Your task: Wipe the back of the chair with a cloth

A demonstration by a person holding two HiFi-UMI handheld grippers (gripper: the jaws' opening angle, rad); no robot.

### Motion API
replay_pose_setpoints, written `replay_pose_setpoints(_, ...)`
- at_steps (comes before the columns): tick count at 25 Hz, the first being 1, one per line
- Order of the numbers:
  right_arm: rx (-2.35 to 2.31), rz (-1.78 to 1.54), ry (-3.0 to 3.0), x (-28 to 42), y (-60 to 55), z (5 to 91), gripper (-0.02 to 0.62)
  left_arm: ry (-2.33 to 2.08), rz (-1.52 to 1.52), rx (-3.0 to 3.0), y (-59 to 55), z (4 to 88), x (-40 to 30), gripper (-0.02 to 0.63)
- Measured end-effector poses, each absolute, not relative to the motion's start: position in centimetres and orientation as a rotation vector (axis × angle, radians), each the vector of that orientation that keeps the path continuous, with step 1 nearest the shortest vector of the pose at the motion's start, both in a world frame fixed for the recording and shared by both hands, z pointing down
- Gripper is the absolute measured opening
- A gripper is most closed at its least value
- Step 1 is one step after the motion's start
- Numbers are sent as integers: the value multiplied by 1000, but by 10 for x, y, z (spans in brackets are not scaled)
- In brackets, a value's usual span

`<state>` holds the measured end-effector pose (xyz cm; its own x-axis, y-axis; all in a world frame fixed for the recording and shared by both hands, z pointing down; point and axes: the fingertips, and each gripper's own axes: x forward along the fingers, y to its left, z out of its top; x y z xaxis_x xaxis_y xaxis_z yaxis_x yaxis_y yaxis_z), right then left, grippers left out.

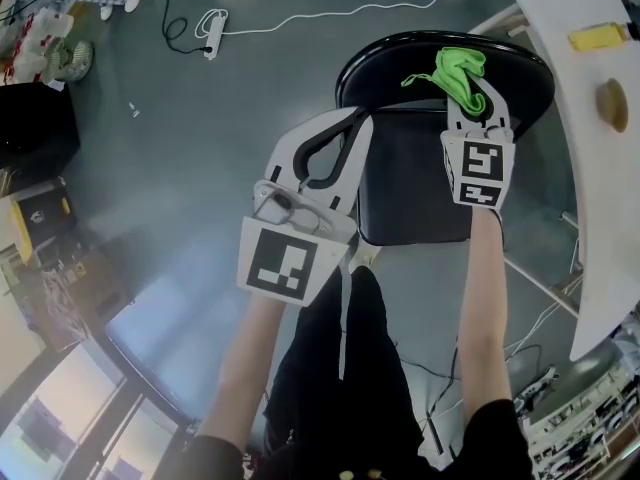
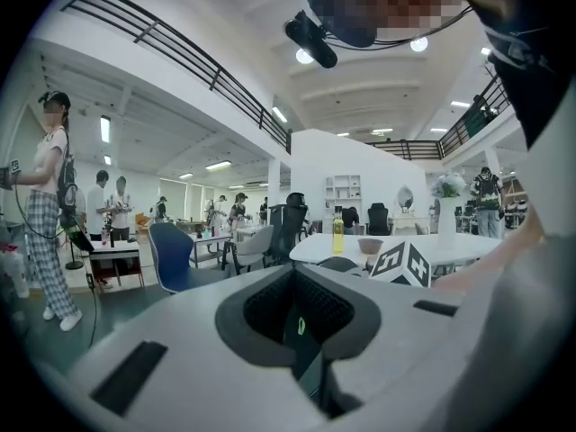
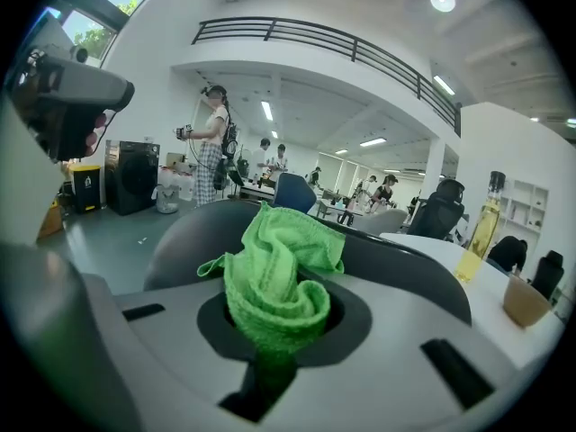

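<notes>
1. A black chair [image 1: 380, 53] stands just beside a white table [image 1: 600, 198].
2. The right gripper [image 1: 477, 116] grips a bunched green cloth [image 1: 458, 74] at the top of the chair's curved back.
3. The left gripper [image 1: 357, 120], its tips together, is at the back's left part.
4. A power strip [image 1: 212, 34] lies on the floor [image 1: 200, 138].

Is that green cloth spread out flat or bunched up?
Bunched up: the green cloth sits crumpled in folds, pinched between the jaws of the right gripper, with one corner sticking out.
</notes>
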<state>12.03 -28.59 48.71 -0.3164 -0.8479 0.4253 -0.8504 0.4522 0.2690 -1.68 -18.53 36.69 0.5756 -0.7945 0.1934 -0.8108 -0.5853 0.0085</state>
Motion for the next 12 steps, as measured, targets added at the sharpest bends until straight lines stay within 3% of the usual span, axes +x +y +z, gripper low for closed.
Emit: replay_pose_setpoints(12, 1359, 104, -2141, 127, -269, 540, 43, -1379, 249, 2697, -188, 376, -13, 6)
